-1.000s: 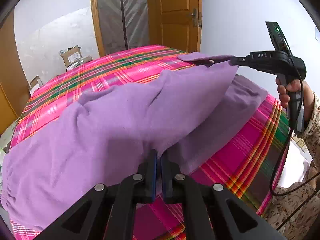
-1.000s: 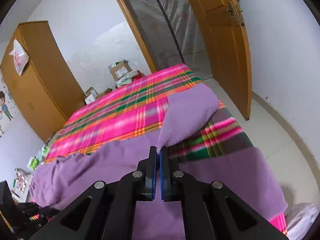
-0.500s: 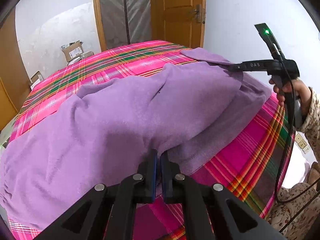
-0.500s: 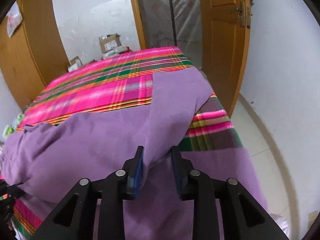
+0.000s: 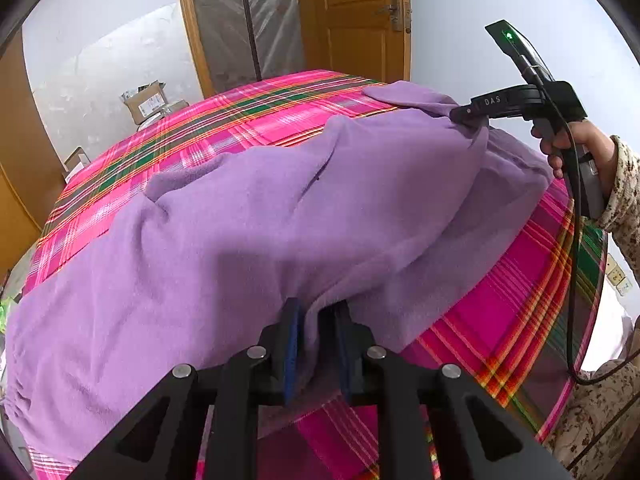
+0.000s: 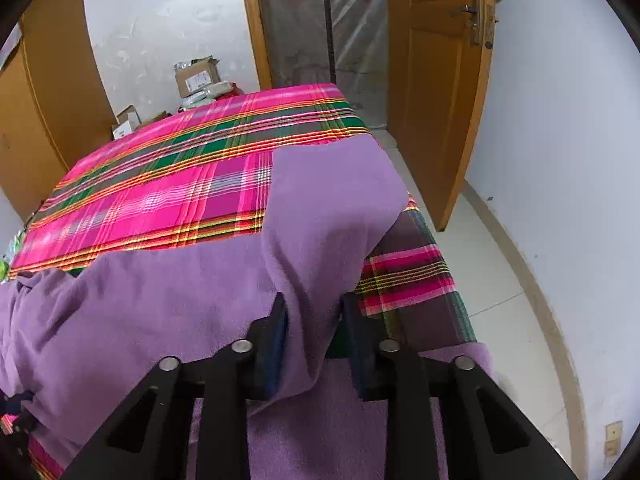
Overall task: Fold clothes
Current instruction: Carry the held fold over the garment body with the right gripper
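Purple garment (image 5: 248, 216) spread over bed w/ pink plaid cover (image 6: 160, 192), both claws at its near edge.

L claw (image 5: 316, 320): jaws just opened a bit, fabric fold seen btwn pads (image 5: 291, 336), not clamped, small gap visible. R claw (image 6: 314, 316): jaws part-way apart after just closing in some, folded flap lying btwn them, loose, not pinched. In left wrist view R claw (image 5: 466, 114) is seen at far corner of garment, held by a hand (image 5: 576, 144).
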`<state>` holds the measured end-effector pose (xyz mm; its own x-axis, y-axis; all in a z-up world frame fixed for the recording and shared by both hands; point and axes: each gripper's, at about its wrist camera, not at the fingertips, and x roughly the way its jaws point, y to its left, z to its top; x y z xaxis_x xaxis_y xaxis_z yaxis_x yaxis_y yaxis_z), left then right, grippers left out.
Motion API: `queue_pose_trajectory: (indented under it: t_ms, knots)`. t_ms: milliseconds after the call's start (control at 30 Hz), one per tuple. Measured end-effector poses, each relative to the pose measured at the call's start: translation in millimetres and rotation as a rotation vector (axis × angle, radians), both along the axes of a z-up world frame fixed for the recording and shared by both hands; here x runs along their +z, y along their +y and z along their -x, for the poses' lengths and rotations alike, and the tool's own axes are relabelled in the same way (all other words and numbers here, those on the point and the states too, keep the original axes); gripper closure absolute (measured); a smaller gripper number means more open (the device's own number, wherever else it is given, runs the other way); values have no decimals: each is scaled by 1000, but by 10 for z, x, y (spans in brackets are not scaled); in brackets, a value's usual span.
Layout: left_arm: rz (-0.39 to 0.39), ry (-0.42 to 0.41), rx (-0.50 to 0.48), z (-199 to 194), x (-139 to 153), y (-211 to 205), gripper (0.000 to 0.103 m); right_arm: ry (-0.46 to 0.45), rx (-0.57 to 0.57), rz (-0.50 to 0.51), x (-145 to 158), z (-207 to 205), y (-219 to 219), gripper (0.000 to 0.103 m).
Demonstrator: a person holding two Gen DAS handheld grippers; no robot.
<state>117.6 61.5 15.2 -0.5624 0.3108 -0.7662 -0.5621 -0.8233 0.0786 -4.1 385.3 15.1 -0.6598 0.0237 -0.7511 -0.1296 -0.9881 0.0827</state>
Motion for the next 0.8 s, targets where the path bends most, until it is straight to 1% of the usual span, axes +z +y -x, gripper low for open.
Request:
queue_pose_trajectory:
  t_ms: [33, 100, 133, 167, 300, 367, 567, 667, 800]
  knots:
    - [-4, -1, -1, 0, 3, -1, 87, 0, -1, 4, -1, 5, 3, 86]
    - [-9, 1, -4, 2, 10, 2, 89, 7, -3, 14, 2, 15, 15, 92]
    - [-16, 1, -8, 0, 17, -1, 94, 17, -8, 24, 16, 5, 30, 94]
    - [-25, 3, -7, 1, 30, -7, 97, 27, -13, 33, 30, -5, 46, 95]
    - [-57, 38, 4, -22, 126, -39, 98, 100, -42, 58, 149, -120, 114, 96]
    - [-65, 55, -2, -49, 170, -32, 98, 150, -52, 71, 239, -219, 141, 96]
    - [-68, 90, -28, -142, 255, 31, 98, 272, -75, 27, 524, -543, 174, 96]
    - [-66, 91, -36, -181, 251, 48, 98, 298, -88, 24, 600, -679, 208, 96]
    - [-55, 85, -52, -221, 223, 40, 98, 298, -104, 22, 576, -858, 218, 96]
